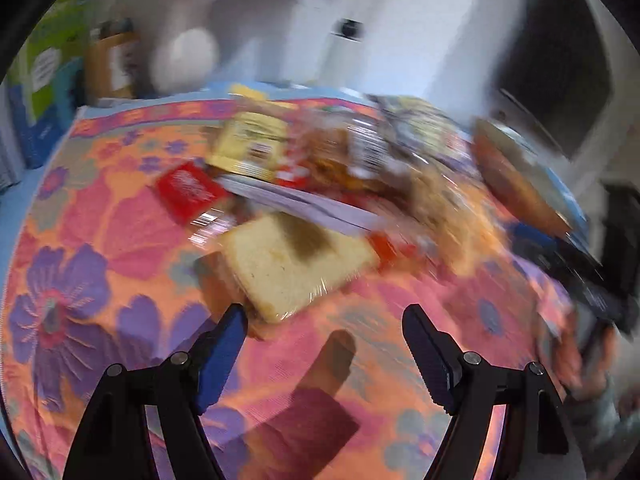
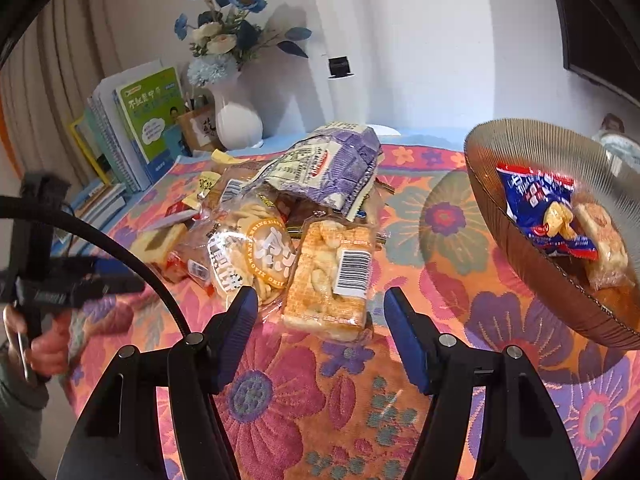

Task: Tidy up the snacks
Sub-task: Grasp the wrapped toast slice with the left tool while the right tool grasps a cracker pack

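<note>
A pile of packaged snacks [image 2: 304, 200] lies mid-table on a floral cloth. My right gripper [image 2: 318, 308] is open and empty, its jaws either side of the near end of an orange-wrapped pastry pack [image 2: 330, 280]. A brown ribbed bowl [image 2: 520, 264] at the right holds a blue snack packet [image 2: 540, 208] and a pastry. My left gripper [image 1: 326, 324] is open and empty, just short of a wrapped cake slice [image 1: 296, 264]; that view is motion-blurred. A red packet [image 1: 188, 190] and yellow packet [image 1: 252, 144] lie behind the slice.
A white vase with blue flowers [image 2: 236, 116], upright books [image 2: 140, 120] and a small pen holder stand at the table's back left. The bowl also shows at the right of the left wrist view [image 1: 516, 176]. The person's hand with the left gripper [image 2: 60, 280] is at the table's left edge.
</note>
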`<state>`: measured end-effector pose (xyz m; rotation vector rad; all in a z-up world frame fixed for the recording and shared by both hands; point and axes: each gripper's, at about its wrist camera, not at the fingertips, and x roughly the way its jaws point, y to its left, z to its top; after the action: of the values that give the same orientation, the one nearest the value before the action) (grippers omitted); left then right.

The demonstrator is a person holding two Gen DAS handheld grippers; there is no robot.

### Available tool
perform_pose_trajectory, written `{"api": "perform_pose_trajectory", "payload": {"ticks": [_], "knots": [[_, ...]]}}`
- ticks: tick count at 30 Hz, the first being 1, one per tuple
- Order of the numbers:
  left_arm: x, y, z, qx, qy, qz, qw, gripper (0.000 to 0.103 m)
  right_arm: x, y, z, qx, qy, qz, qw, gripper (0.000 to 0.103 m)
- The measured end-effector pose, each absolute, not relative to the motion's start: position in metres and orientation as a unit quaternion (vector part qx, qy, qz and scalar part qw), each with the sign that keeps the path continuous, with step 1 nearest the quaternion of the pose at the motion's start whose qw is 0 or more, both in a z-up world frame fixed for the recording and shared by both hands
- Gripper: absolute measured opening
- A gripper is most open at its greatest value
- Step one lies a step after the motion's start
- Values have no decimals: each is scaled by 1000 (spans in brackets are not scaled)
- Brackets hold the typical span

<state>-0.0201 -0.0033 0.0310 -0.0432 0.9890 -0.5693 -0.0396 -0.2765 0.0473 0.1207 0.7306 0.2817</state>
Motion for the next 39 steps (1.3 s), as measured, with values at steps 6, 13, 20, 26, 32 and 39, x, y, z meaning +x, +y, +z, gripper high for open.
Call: {"api": "perform_pose_trajectory", "payload": {"ticks": [6,13,20,26,32,39], "knots": [[-30,1,47,42,428,-234,872,77,-33,-289,42,92,373,138,913,65],[15,-15,17,82,481,-262,832,77,-23,-280,40,80,397,127,906,65],[12,-44,17,133,465,-249,839,77,-5,-276,30,80,435,103,891,65],[5,-36,21,102,463,-232,849,65,1,-266,27,57,445,92,889,65],[-19,-37,22,93,454,-206,862,55,3,-262,26,54,449,80,888,48],[-48,-36,29,43,450,-216,865,54,-22,-272,36,82,443,91,888,46]]}}
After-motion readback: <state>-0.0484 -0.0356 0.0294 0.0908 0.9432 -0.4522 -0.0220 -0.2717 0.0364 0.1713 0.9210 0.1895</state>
